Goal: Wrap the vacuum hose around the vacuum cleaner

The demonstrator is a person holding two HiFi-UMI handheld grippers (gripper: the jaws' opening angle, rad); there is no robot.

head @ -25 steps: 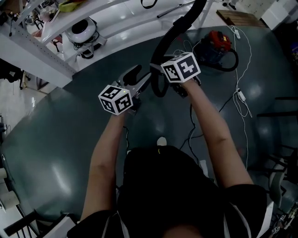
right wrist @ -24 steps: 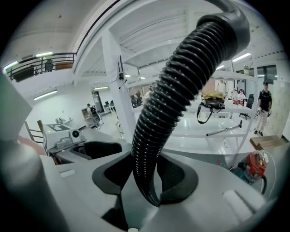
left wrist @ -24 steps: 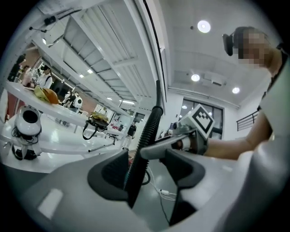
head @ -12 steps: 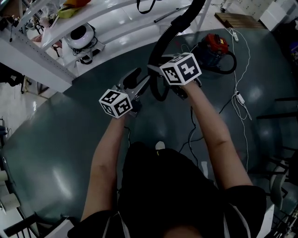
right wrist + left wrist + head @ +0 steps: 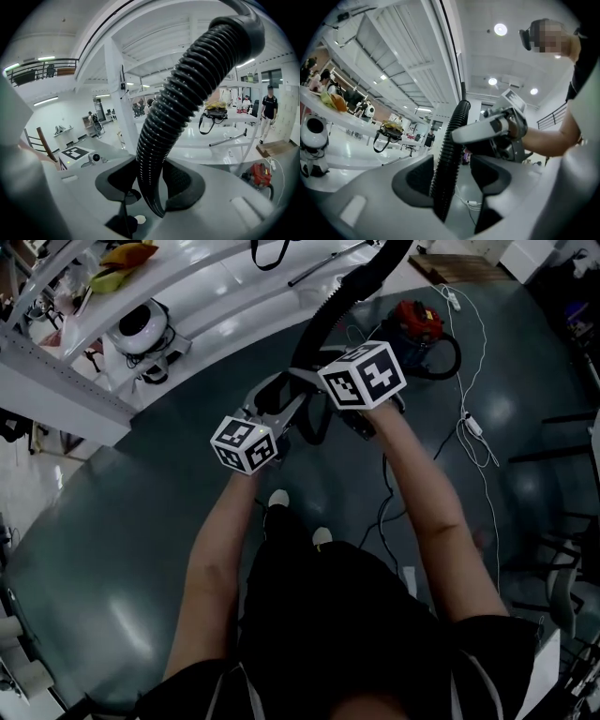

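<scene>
The black ribbed vacuum hose (image 5: 323,320) arcs down from the top of the head view into a loop between my hands. Its far end joins the red vacuum cleaner (image 5: 417,322) on the dark floor at the upper right. My right gripper (image 5: 152,183) is shut on the hose (image 5: 187,93), with both pads pressed on it. My left gripper (image 5: 281,397) sits just to the left of it, pointing level. There the hose (image 5: 450,145) passes between the jaws against the left pad, and a gap shows at the right pad. These jaws have just been closing a little.
White shelving (image 5: 187,277) runs along the upper left with a round white machine (image 5: 141,329) beneath it. A metal tube (image 5: 323,261) lies on the white platform. A white power cable (image 5: 469,423) and a black cable (image 5: 384,502) trail over the floor. Chairs (image 5: 562,587) stand at the right.
My left gripper has moved right and closer to the hose loop. The right gripper has risen slightly with the hose. The person's feet have stepped forward.
</scene>
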